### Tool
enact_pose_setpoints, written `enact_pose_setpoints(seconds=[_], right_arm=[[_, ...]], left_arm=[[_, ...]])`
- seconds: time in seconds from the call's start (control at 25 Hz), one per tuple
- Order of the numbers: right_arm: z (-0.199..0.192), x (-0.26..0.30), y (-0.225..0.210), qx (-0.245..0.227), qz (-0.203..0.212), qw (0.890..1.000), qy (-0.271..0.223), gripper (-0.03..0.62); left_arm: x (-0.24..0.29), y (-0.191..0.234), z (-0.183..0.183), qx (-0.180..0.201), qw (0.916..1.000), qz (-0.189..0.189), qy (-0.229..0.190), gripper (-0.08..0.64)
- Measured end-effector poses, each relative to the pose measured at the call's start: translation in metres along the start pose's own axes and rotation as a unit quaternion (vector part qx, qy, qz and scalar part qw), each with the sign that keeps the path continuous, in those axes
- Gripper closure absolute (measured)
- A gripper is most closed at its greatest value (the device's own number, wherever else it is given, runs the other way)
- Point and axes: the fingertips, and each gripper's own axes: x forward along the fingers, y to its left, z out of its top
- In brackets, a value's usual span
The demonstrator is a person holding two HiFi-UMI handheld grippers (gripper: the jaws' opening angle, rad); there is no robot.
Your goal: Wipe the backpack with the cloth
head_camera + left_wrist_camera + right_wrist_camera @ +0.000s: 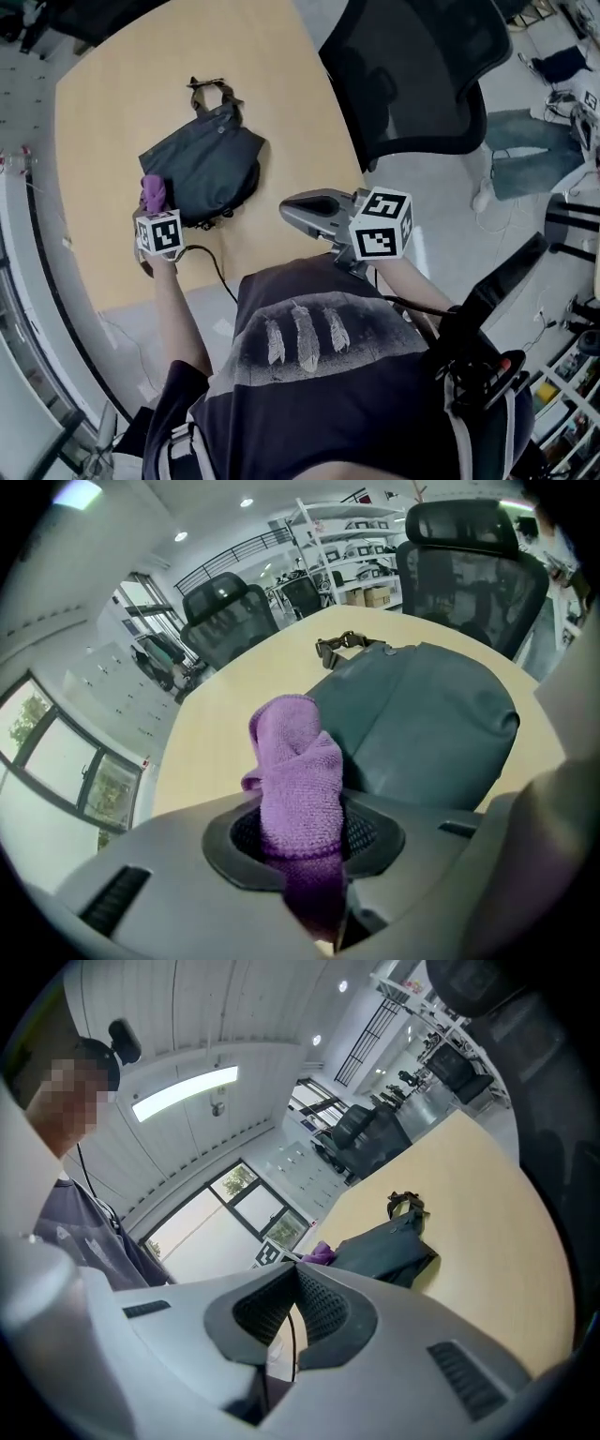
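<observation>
Clear tabletop around the backpack (pixel 202 164)
Bare table (pixel 103 103) lies open at 9, 12 and 3 o'clock; an office chair (pixel 412 75) crowds 2 o'clock; the left gripper (pixel 153 206), clamped on the cloth (pixel 153 190), blocks 7.

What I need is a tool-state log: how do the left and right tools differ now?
The left tool clamps the purple cloth; the right tool is shut on nothing. The left tool is at the edge of the backpack; the right tool is apart from it. Both are closed.

A dark backpack (pixel 202 169) lies on the light wooden table (pixel 112 122).
</observation>
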Motion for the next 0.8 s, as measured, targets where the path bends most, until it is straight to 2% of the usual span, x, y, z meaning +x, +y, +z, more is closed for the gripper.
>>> enact_pose_setpoints(seconds=[0.12,0.32,0.44,0.6,0.72,0.76,0.8], right_arm=[[-0.002,0.006,0.004,-0.001,0.002,1.0,0.007,0.589],[-0.006,0.014,0.008,-0.01,0.004,1.0,0.02,0.589],[-0.005,0.016,0.014,-0.013,-0.002,1.0,0.021,0.589],[-0.019,0.021,0.033,-0.013,-0.013,1.0,0.013,0.589],[-0.055,0.046,0.07,-0.022,-0.016,1.0,0.004,0.589],[-0.064,0.056,0.081,-0.023,-0.03,0.999,-0.009,0.589],[-0.068,0.063,0.088,-0.023,-0.056,0.998,-0.028,0.589]], left_arm=[[-0.009,-0.018,0.007,0.02,0.9997,0.0,-0.013,0.442],[-0.019,-0.056,0.028,0.09,0.9952,0.002,-0.037,0.442],[-0.029,-0.085,0.051,0.127,0.9892,-0.028,-0.067,0.442],[-0.043,-0.114,0.061,0.182,0.9777,-0.045,-0.095,0.442],[-0.064,-0.115,0.032,0.207,0.9678,-0.069,-0.125,0.442],[-0.069,-0.117,0.027,0.229,0.96,-0.08,-0.14,0.442],[-0.071,-0.123,0.031,0.258,0.9478,-0.097,-0.161,0.442]])
